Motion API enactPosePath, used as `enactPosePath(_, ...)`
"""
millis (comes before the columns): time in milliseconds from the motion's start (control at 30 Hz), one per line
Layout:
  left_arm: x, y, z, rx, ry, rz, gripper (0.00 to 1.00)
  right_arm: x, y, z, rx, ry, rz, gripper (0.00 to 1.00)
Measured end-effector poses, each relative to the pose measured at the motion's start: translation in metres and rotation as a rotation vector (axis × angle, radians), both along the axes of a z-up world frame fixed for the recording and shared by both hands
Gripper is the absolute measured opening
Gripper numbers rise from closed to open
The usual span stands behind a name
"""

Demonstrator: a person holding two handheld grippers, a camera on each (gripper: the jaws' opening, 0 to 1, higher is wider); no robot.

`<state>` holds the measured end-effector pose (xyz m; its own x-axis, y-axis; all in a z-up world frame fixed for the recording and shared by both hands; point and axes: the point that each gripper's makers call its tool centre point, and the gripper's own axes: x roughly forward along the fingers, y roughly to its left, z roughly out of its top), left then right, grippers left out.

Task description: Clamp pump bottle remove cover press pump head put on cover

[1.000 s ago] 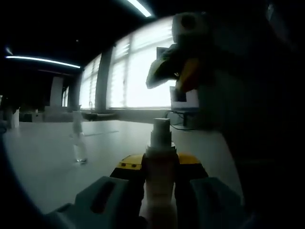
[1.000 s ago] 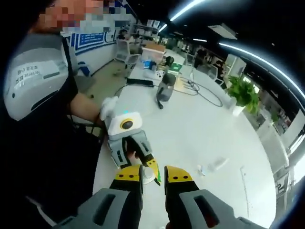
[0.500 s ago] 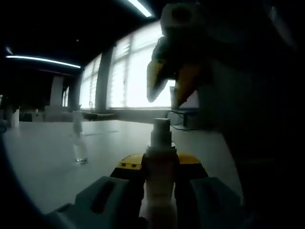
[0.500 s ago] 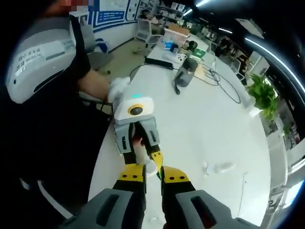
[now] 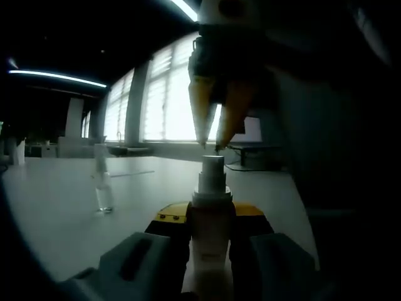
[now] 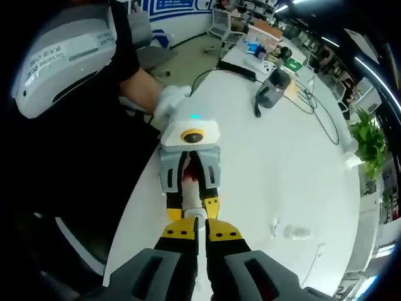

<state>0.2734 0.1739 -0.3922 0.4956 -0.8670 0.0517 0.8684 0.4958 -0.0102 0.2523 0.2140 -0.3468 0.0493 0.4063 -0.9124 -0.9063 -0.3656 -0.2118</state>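
Observation:
My left gripper (image 5: 211, 216) is shut on the body of the pump bottle (image 5: 212, 232), which stands upright with its bare white pump head (image 5: 212, 166) on top. My right gripper (image 5: 210, 145) comes down from above, its yellow fingertips together and touching the top of the pump head. In the right gripper view, my right gripper (image 6: 199, 227) sits shut right over the pump head (image 6: 199, 218), with the left gripper (image 6: 193, 205) beyond it clamping the bottle (image 6: 190, 183). The clear cover (image 5: 103, 188) rests on the white table (image 6: 301, 163), off to the side (image 6: 294, 232).
A person in dark clothes with a grey sleeve stands at the table's edge, a white-gloved hand (image 6: 170, 103) on the left gripper. A dark device (image 6: 272, 94) with cables lies farther along the table, near a potted plant (image 6: 366, 135). Bright windows (image 5: 169, 100) lie behind.
My right gripper has swung from tilted to pointing straight down and lowered onto the pump head, its jaws closing together. The left gripper and the bottle have stayed still.

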Motion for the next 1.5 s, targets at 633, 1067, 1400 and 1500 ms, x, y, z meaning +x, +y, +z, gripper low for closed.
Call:
enactPosePath(633,-0.0023,-0.0016,0.0000,-0.002,0.001,-0.006,0.14,-0.0014,-0.0008,-0.0035,-0.112,0.012,0.028,0.00)
enactPosePath(1067,-0.0022,-0.0016,0.0003,-0.003,-0.004,-0.009,0.14,-0.0024,0.0001,-0.0060,-0.221,0.003,0.072,0.00)
enactPosePath(1400,-0.0020,-0.0015,0.0002,-0.004,-0.001,-0.010,0.14,-0.0021,-0.0005,-0.0064,-0.239,0.003,0.070,0.00)
enactPosePath(1500,-0.0020,-0.0015,0.0004,-0.005,-0.001,-0.011,0.14,0.0006,-0.0043,-0.0070,-0.260,-0.018,0.089,0.00)
